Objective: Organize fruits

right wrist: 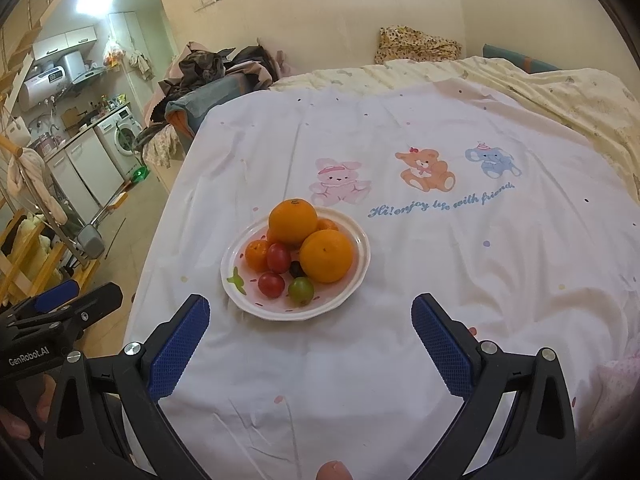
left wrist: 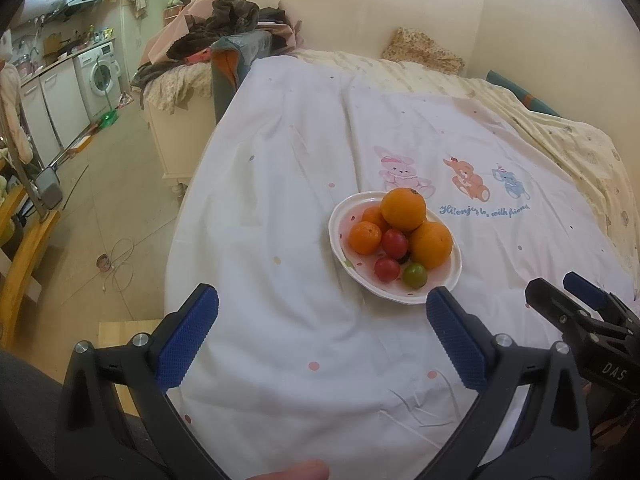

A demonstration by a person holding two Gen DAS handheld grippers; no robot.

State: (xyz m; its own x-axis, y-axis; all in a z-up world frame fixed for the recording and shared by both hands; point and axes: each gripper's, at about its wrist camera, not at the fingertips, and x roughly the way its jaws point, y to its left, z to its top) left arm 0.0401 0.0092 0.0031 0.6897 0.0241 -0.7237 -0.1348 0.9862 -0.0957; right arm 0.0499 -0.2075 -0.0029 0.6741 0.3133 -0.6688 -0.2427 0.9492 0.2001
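A white plate [left wrist: 400, 300] [right wrist: 352, 280] rests on the bed's white sheet and carries a heap of fruit. Two big oranges [left wrist: 403, 208] [right wrist: 326, 255] sit highest, with smaller mandarins [left wrist: 364, 237] [right wrist: 256, 255], red tomatoes [left wrist: 387, 269] [right wrist: 271, 284] and a green one [left wrist: 414, 275] [right wrist: 301, 290] in front. My left gripper [left wrist: 322, 306] is open, short of the plate's near rim, nothing between its blue pads. My right gripper [right wrist: 310, 316] is open too, just before the plate. Each gripper shows at the edge of the other's view [left wrist: 576, 296] [right wrist: 68, 300].
The printed sheet [right wrist: 440, 208] covers the bed, with a yellowish quilt [left wrist: 560, 136] along the far right. A pile of clothes [left wrist: 224, 24] lies beyond the bed's left corner. The floor, a kitchen counter and a washing machine [left wrist: 100, 72] are at left.
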